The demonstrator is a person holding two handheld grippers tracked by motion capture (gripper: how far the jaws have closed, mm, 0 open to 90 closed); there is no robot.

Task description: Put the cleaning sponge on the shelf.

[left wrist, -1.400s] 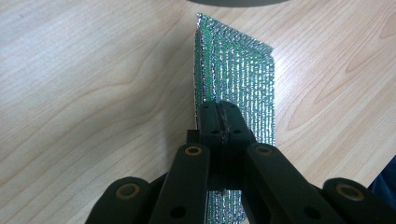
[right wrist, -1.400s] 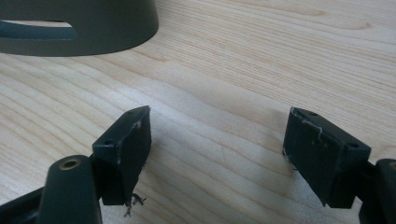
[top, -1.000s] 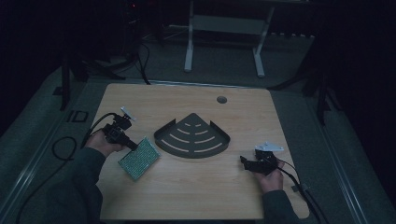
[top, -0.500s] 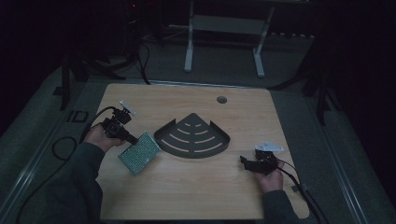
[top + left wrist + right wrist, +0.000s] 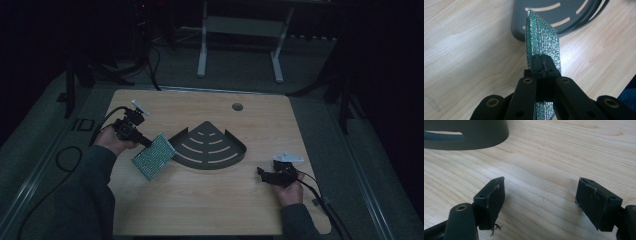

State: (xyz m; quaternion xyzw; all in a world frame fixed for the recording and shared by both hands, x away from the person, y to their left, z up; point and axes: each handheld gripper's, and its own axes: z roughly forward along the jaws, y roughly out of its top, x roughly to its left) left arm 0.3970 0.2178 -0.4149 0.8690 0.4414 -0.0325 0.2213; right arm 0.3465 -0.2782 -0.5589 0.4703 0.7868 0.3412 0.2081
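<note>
Your left gripper (image 5: 541, 65) is clenched on the mesh pad's (image 5: 154, 156) edge; it's light and floppy, so grip deeper.

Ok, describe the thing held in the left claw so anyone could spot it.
On the wooden table, look left of the dark fan-shaped slotted rack. The left claw pinches a flat rectangular pad, glittery green-silver mesh, the one sparkling thing there.
</note>
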